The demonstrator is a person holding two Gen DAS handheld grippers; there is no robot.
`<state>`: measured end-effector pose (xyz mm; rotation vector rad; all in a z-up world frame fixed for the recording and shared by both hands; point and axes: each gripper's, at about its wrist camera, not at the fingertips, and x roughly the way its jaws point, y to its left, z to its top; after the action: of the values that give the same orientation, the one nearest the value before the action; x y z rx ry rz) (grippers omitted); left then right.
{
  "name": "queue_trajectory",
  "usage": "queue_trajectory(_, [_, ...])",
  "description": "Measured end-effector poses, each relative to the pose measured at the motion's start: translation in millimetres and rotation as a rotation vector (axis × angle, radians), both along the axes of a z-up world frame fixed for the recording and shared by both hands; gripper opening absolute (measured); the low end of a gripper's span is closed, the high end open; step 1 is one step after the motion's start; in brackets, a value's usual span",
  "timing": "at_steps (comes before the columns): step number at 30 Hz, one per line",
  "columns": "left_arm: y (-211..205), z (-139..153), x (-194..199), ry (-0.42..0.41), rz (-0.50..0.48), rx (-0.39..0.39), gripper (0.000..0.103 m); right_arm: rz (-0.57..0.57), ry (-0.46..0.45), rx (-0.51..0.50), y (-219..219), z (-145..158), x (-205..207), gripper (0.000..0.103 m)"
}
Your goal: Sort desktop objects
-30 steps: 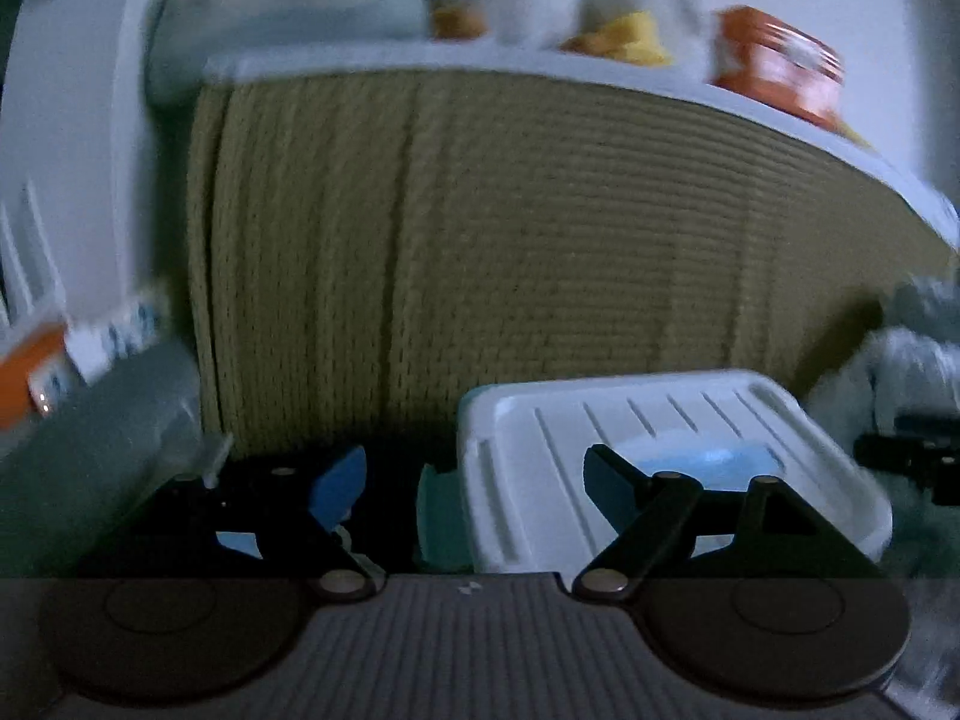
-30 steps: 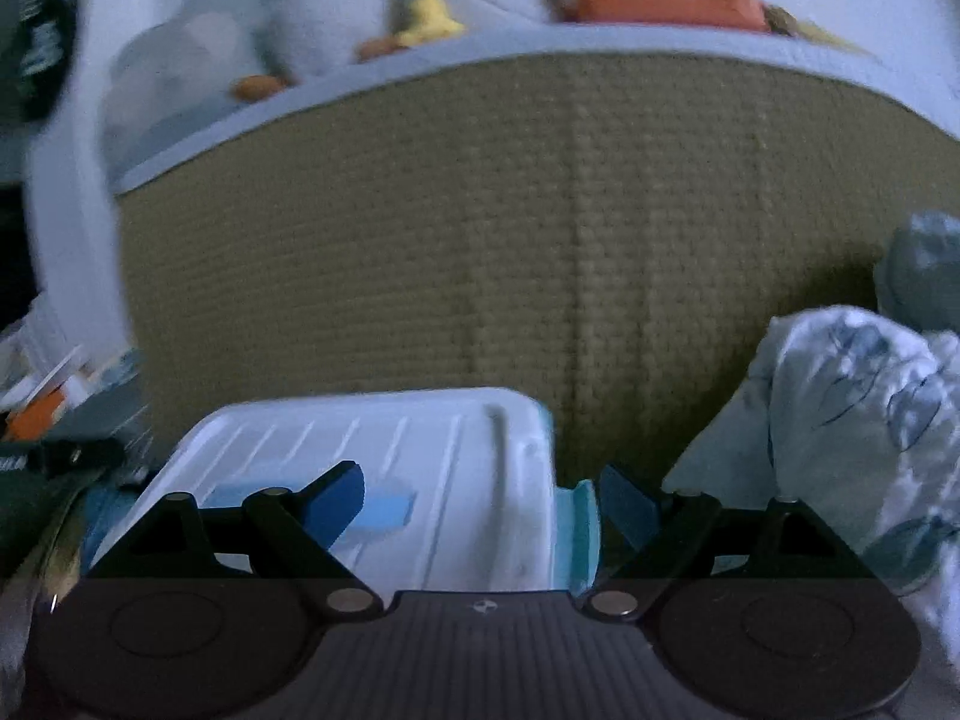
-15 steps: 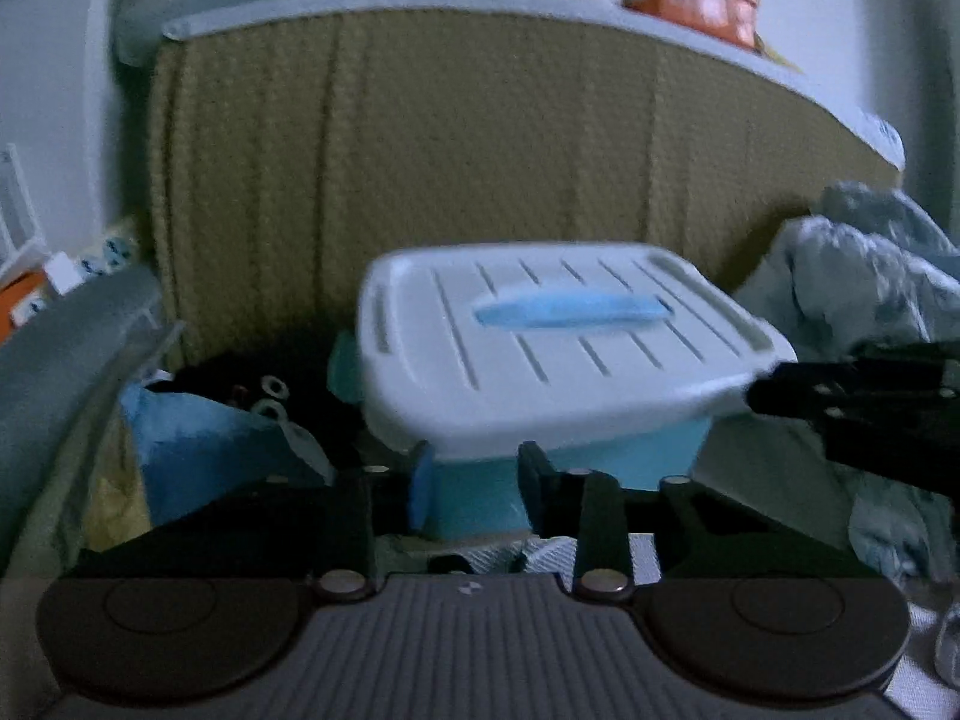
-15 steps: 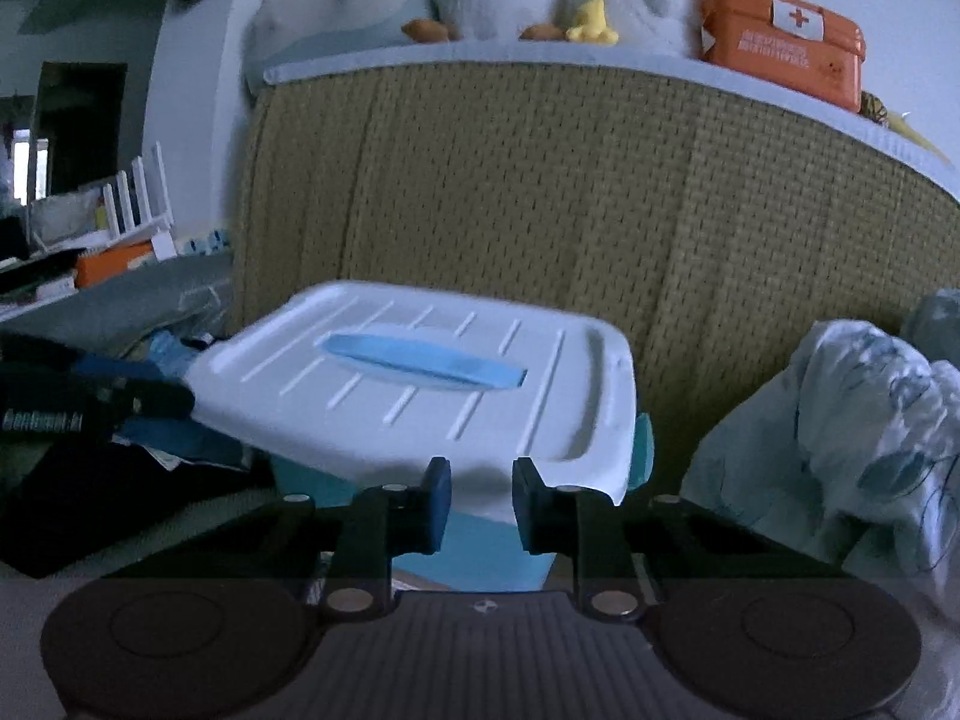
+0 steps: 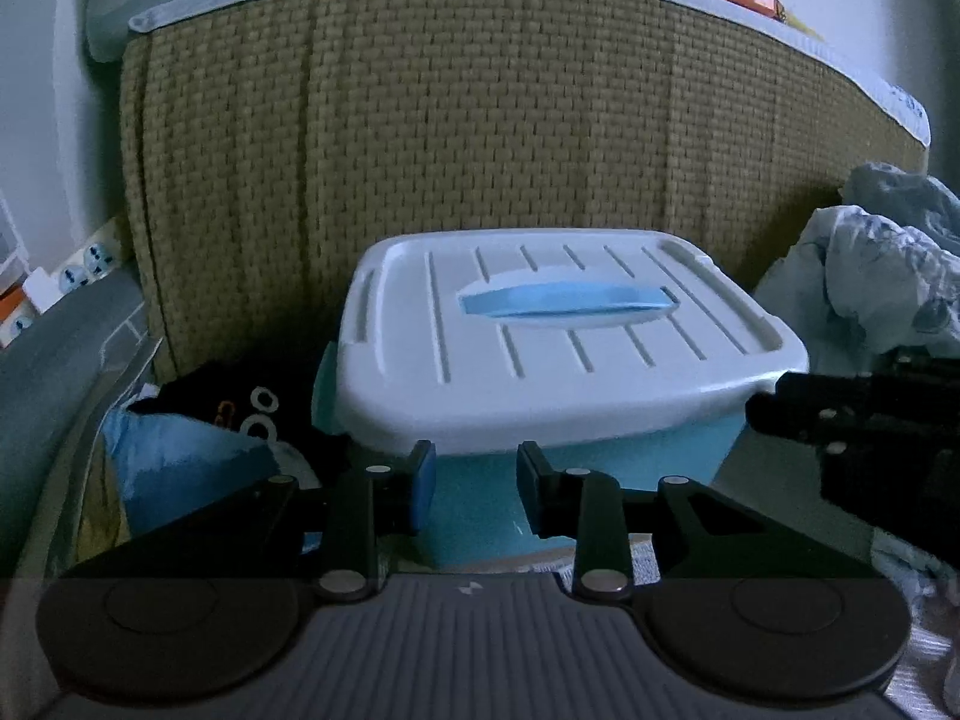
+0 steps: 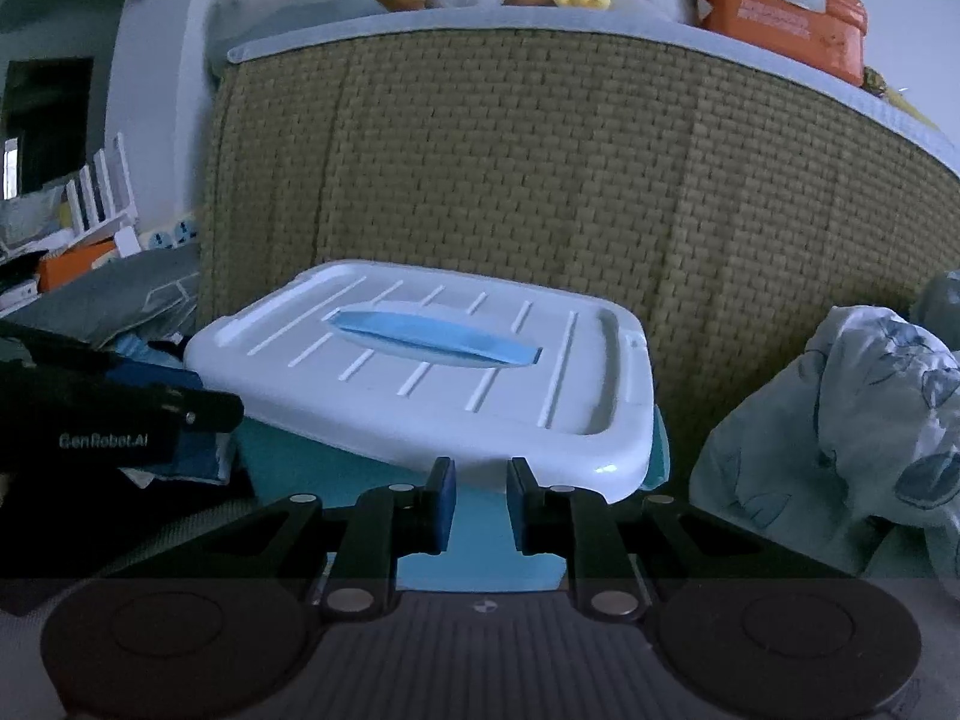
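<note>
A light blue storage box with a white ribbed lid (image 5: 558, 336) and a blue handle stands against a woven headboard; it also shows in the right wrist view (image 6: 432, 372). My left gripper (image 5: 474, 489) sits just in front of the box's left front, jaws narrowly apart and empty. My right gripper (image 6: 478, 501) sits in front of the box's right front corner, jaws narrowly apart and empty. Each gripper shows as a black shape in the other's view: the right one (image 5: 864, 420), the left one (image 6: 108, 414).
The woven headboard (image 5: 480, 138) rises behind the box, with plush toys and an orange first-aid case (image 6: 786, 6) on top. A crumpled light blue blanket (image 6: 852, 420) lies to the right. Dark clothing and a blue bag (image 5: 180, 462) lie to the left.
Both grippers have let go of the box's sides, pulled back from it and narrowed their jaws. The box rests where it was set, now farther from both cameras.
</note>
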<state>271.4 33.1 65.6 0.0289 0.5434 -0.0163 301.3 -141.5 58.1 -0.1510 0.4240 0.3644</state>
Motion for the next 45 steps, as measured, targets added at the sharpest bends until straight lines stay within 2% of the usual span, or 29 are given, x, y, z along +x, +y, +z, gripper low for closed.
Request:
queue_trajectory(3, [3,10,-25,-0.011,0.017,-0.016,0.057,-0.003,-0.007,0.029,-10,7,-15,0.025])
queue_trajectory(5, [3,19,-44,-0.016,0.035,-0.032,0.077,-0.030,0.002,0.049,-20,14,-30,0.028])
queue_trajectory(7, [-1,30,-65,-0.008,0.049,-0.045,0.088,-0.052,0.033,0.060,-28,20,-45,0.043])
queue_trajectory(9, [-10,47,-86,0.015,0.060,-0.041,0.095,-0.085,0.069,0.064,-34,29,-61,0.052])
queue_trajectory(10, [-15,56,-95,0.026,0.070,-0.028,0.103,-0.104,0.084,0.064,-37,34,-69,0.059])
queue_trajectory(12, [-28,75,-121,0.017,0.091,0.011,0.103,-0.139,0.089,0.058,-41,47,-88,0.075])
queue_trajectory(13, [-33,84,-135,0.007,0.095,0.024,0.103,-0.152,0.082,0.054,-44,55,-99,0.078])
queue_trajectory(20, [-61,135,-207,-0.022,0.067,-0.017,0.103,-0.124,0.113,0.086,-66,95,-165,0.079])
queue_trajectory(23, [-71,147,-224,-0.017,0.078,0.017,0.103,-0.132,0.088,0.104,-71,109,-191,0.089])
queue_trajectory(25, [-77,152,-237,-0.033,0.084,0.034,0.103,-0.160,0.077,0.103,-73,117,-205,0.090])
queue_trajectory(31, [-79,155,-267,-0.024,0.106,0.016,0.103,-0.207,0.039,0.065,-75,133,-243,0.090])
queue_trajectory(45, [-85,164,-323,-0.050,0.115,0.013,0.103,-0.190,0.037,0.085,-75,146,-302,0.090])
